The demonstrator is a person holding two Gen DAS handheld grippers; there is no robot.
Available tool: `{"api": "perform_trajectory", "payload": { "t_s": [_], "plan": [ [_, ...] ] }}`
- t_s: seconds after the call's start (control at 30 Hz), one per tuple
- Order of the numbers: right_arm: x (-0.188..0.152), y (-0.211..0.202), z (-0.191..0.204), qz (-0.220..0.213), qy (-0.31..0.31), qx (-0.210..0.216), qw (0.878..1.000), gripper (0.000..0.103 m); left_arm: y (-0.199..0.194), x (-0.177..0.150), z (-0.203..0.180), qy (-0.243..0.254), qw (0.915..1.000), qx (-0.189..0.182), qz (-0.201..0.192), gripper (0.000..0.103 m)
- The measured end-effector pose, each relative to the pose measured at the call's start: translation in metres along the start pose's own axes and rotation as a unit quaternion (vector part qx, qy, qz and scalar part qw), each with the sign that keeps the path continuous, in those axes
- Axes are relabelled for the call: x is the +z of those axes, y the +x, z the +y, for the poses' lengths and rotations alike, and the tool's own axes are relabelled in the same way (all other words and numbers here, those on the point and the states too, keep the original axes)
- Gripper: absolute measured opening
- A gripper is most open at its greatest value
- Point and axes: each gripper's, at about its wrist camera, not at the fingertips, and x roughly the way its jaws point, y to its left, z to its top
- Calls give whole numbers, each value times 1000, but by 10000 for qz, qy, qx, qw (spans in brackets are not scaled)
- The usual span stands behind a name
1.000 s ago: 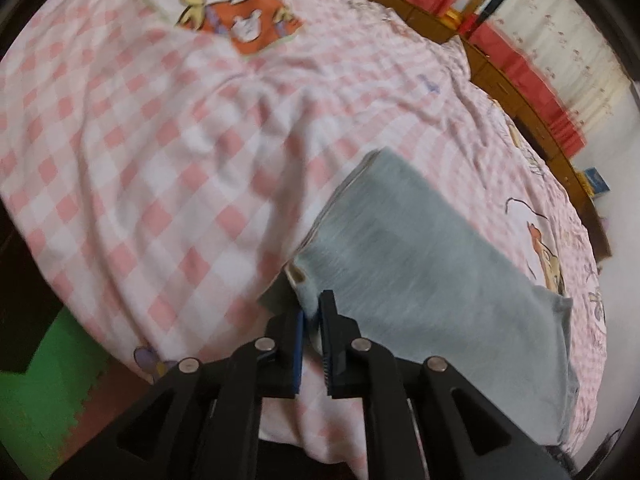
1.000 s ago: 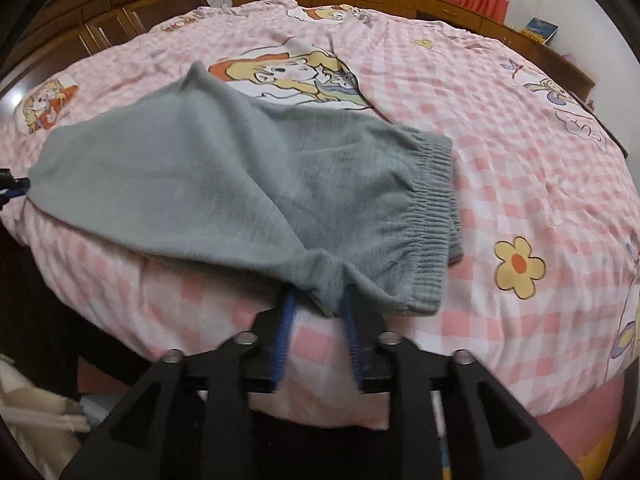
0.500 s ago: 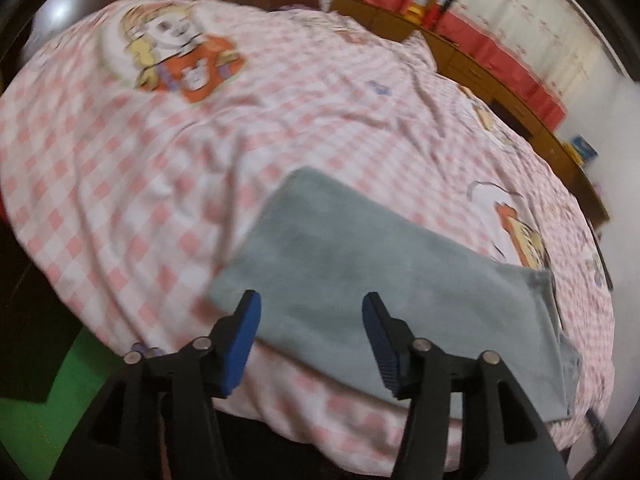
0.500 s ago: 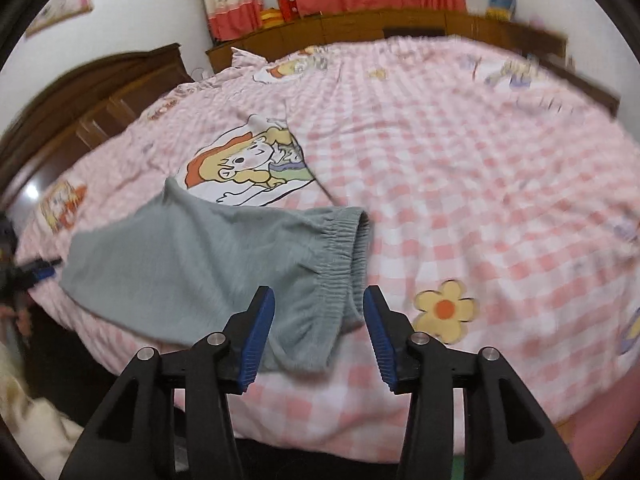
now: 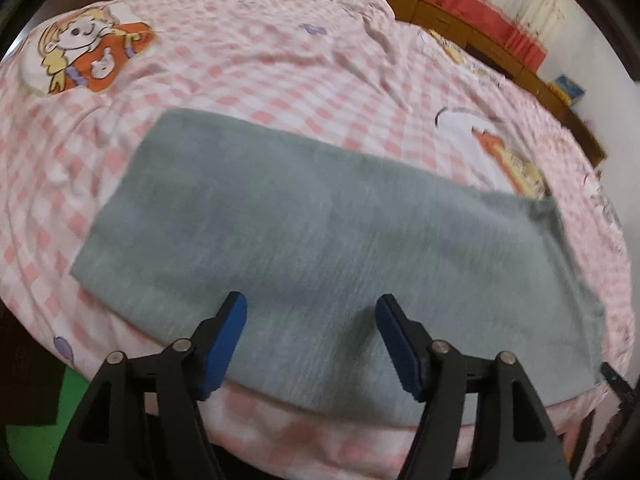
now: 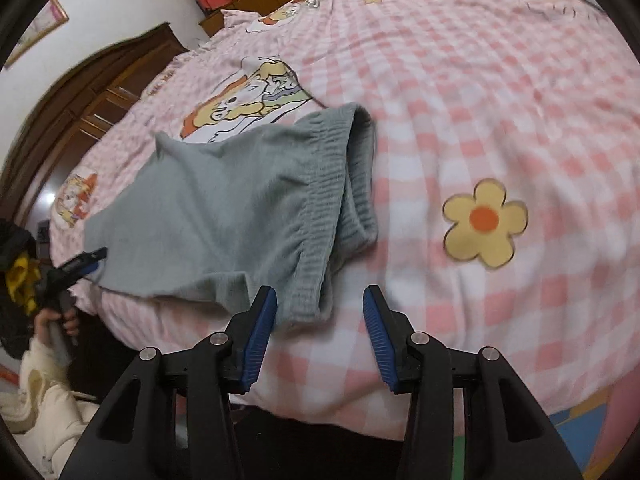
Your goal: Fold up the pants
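Along the bed's near edge, grey pants (image 5: 320, 232) lie flat, leg on leg, waistband (image 6: 332, 200) rightward. Left gripper (image 5: 310, 320), jaws just widened, and right gripper (image 6: 320, 304) gape empty above the checked sheet (image 6: 500, 100), apparently released for re-gripping.

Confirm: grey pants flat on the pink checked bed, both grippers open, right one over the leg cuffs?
Not the cuffs. The right wrist view shows the right gripper at the ribbed waistband of the pants. Otherwise correct: pants on the bed, left gripper open too.
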Motion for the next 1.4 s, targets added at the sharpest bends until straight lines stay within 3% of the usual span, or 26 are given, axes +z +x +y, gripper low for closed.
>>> {"api": "perform_trajectory", "payload": {
  "t_s": [0.1, 0.3, 0.43, 0.57, 0.73, 0.93, 1.1, 1.13, 1.17, 1.2, 1.33, 1.4],
  "plan": [
    [4, -2, 2, -35, 32, 485, 9988, 47, 9, -4, -7, 113, 9998, 144, -81, 80],
    [22, 11, 9, 81, 62, 695, 9975, 47, 12, -7, -13, 174, 9993, 283, -153, 84],
    [37, 7, 13, -43, 22, 1094, 9940, 47, 10, -8, -14, 183, 9993, 300, -95, 84],
    [48, 9, 15, 9, 46, 793, 9968, 47, 10, -10, -20, 324, 9988, 342, -87, 84],
    [36, 9, 3, 164, 220, 645, 9975, 47, 9, -9, -22, 274, 9990, 346, -28, 85],
    [19, 9, -9, 418, 416, 465, 9972, 47, -7, -10, -59, 801, 9962, -327, 56, 85],
    [12, 12, -16, 579, 763, 628, 9934, 44, -16, -18, -119, 1465, 9861, -768, 140, 85],
    [13, 13, -17, 613, 782, 636, 9930, 40, -18, -21, -136, 1651, 9818, -920, 167, 85],
    [14, 13, -17, 635, 801, 646, 9927, 23, -19, -24, -147, 1751, 9794, -994, 181, 85],
    [16, 11, -17, 630, 846, 715, 9919, 21, -20, -27, -160, 1886, 9757, -1094, 202, 85],
    [33, -11, -7, 315, 701, 798, 9938, 20, -25, -44, -215, 2436, 9563, -1585, 310, 85],
    [42, -22, 0, 191, 582, 857, 9944, 20, -30, -55, -244, 2790, 9416, -1856, 334, 85]
  ]
}}
